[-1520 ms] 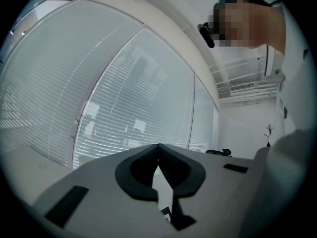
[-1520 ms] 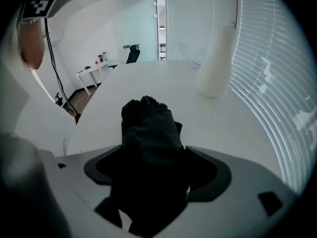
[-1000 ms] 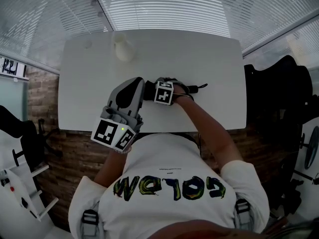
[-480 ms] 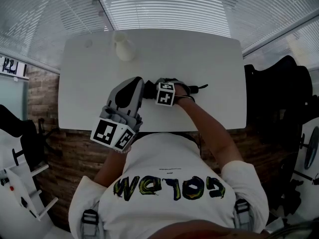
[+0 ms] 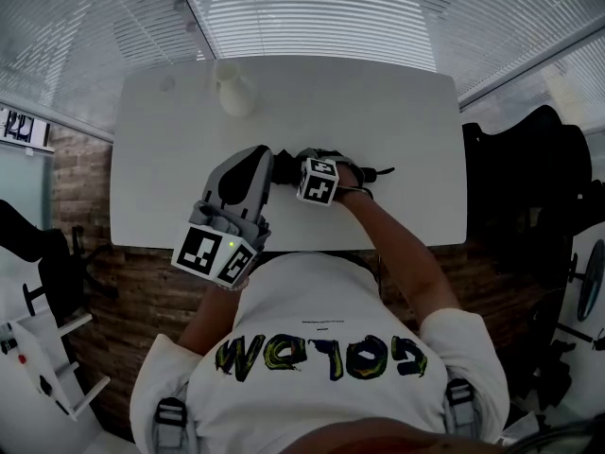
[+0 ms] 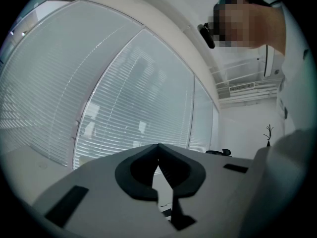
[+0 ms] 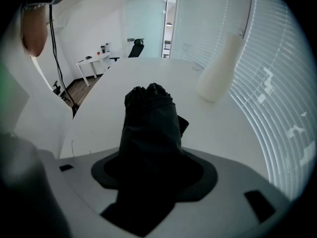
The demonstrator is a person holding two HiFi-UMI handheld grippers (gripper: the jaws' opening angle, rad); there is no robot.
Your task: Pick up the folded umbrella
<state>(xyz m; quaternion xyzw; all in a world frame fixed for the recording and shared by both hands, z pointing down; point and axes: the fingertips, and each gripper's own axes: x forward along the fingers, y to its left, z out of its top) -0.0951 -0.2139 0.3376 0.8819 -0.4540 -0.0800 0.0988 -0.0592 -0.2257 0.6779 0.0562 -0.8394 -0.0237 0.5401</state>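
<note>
The folded black umbrella [image 5: 376, 170] lies on the white table [image 5: 397, 112], near its front middle. My right gripper [image 5: 319, 163] points steeply down onto it, and its marker cube hides the umbrella's middle. In the right gripper view the umbrella [image 7: 148, 118] fills the gap of the right gripper [image 7: 151, 157]; the jaws have just been closing and press on its dark fabric. My left gripper [image 5: 248, 164] hangs level just left of the umbrella. In the left gripper view the left gripper [image 6: 158, 146] has its tips together, with nothing held.
A white vase [image 5: 233, 91] stands at the table's far left, seen as a pale vase [image 7: 218, 73] beyond the umbrella. Window blinds [image 5: 312, 12] run behind the table. A black office chair [image 5: 539, 187] stands to the right of the table.
The right gripper's marker cube has tipped and shifted a little toward the table's near edge, and the umbrella's right end has moved slightly with it. The left gripper has stayed still.
</note>
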